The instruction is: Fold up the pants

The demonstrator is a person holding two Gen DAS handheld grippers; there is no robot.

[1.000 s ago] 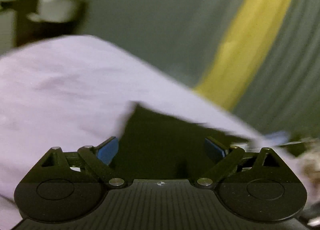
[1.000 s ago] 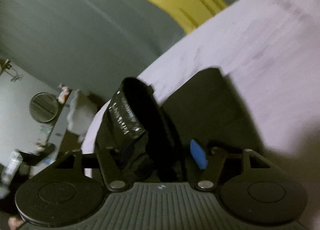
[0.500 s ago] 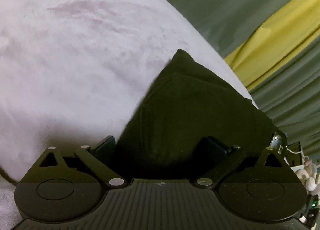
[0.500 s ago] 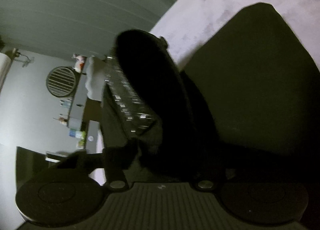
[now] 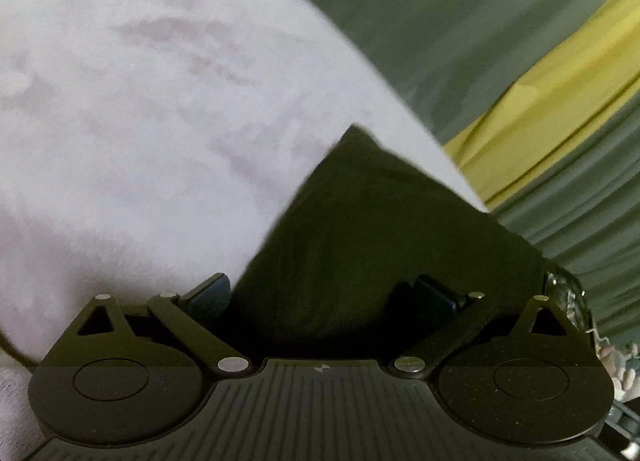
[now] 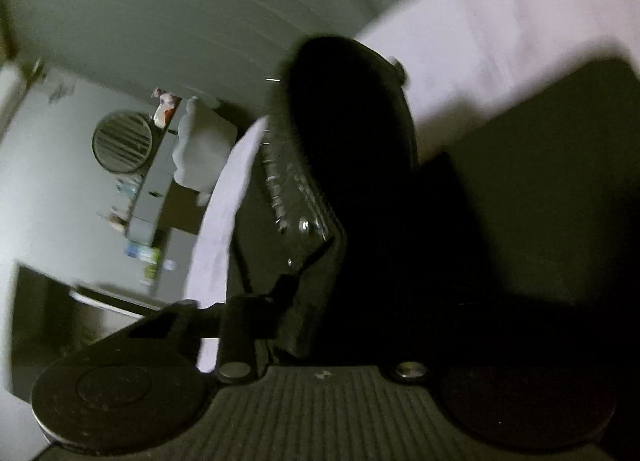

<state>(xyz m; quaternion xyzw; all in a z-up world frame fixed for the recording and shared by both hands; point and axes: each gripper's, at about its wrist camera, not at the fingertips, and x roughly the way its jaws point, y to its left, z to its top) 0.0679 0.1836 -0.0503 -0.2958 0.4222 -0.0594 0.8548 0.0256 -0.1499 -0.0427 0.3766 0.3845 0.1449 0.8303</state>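
the left gripper (image 5: 324, 297) stands with its blue pads wide apart in the lower middle of its frame, and black cloth lies between them without being pinched, so it looks ready to bite rather than holding. that cloth is the black pants (image 5: 384, 241), a folded wedge whose corner points up toward the frame's centre, lying on the pale lilac bed sheet (image 5: 140, 121).

the right gripper (image 6: 320, 301) has just been closing its jaws, with a bunched dark part of the pants (image 6: 352, 133) between them; the frame is too dark to tell whether the pads already press on the fabric. a glittery strip (image 6: 292, 197) along that bunched part, probably the waistband trim, runs up the middle left of the view. the raised bundle suggests this end is being gathered to carry over the flat part at the right of the frame.

beyond the bed hang grey-green curtains (image 5: 460, 21) with a yellow band (image 5: 560, 101).
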